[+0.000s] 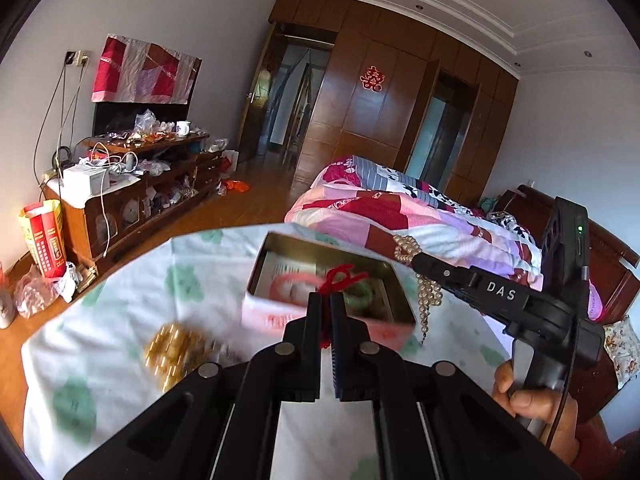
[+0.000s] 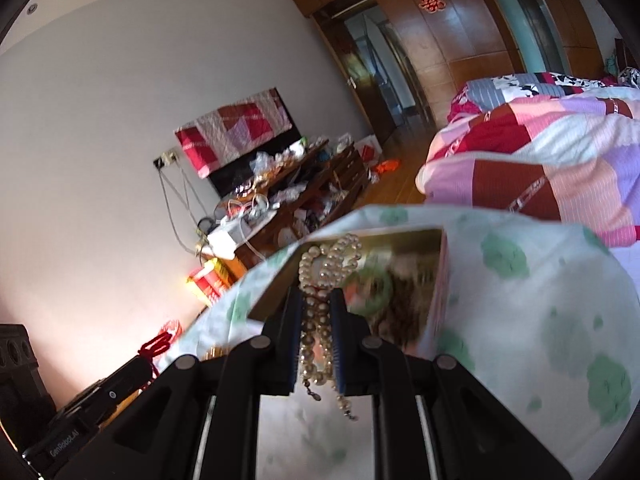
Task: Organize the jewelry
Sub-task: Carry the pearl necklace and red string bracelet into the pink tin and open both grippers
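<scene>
While the quilted bed [image 1: 408,216] fills the far side of the room, the action sits up close on a bench [image 1: 120,320] draped in a white cloth with green blotches. On that cloth lies an open metal tin [image 1: 332,280], gold inside with pinkish outer walls, and inside it you can make out a pink bangle [image 1: 288,284] and something green beside it. Left of the tin, on the cloth, a gold bracelet [image 1: 168,356] shows up blurred. Now the right gripper [image 2: 316,300], with its fingers clenched on a pearl necklace [image 2: 320,280], holds that bunch of beads above the tin's near left corner, loose loops dangling down between the pads. Over on the other side, the left gripper [image 1: 326,308] has its fingers pinched tight on a red cord [image 1: 340,276], the knotted tuft poking up above the tips just in front of the tin's near wall. A hand [image 1: 532,408] grips the right handle at lower right.
</scene>
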The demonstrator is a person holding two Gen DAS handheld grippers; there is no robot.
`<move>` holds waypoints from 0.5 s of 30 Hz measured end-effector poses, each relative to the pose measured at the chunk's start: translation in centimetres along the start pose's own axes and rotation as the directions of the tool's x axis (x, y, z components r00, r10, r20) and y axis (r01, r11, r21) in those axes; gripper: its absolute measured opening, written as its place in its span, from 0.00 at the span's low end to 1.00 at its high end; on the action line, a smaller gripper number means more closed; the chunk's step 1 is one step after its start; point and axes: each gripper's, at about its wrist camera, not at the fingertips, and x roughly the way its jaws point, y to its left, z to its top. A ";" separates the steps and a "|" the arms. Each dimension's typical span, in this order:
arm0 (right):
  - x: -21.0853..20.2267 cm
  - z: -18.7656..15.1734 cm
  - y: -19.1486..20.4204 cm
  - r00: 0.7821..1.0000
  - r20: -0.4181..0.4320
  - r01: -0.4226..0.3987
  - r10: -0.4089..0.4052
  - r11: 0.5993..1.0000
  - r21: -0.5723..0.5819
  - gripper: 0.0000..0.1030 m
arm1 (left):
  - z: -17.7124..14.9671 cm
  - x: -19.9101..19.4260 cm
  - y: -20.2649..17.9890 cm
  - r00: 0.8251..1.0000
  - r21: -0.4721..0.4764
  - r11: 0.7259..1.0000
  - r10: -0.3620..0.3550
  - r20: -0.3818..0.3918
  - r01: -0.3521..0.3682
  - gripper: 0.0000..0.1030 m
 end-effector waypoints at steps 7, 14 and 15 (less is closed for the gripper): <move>4.9 1.1 -0.7 0.994 0.006 0.110 -0.110 0.994 -0.026 0.15 | 2.3 6.1 0.1 0.998 0.027 0.999 0.047 -0.034 -0.046 0.03; 7.1 0.4 -3.2 0.981 -0.053 0.187 -0.187 0.982 -0.004 0.15 | 1.7 12.3 -0.2 0.989 0.096 0.992 0.096 -0.110 -0.085 0.03; 7.3 0.4 -3.4 0.980 -0.060 0.191 -0.191 0.982 -0.002 0.15 | 1.5 13.2 -0.1 0.987 0.096 0.991 0.100 -0.126 -0.088 0.03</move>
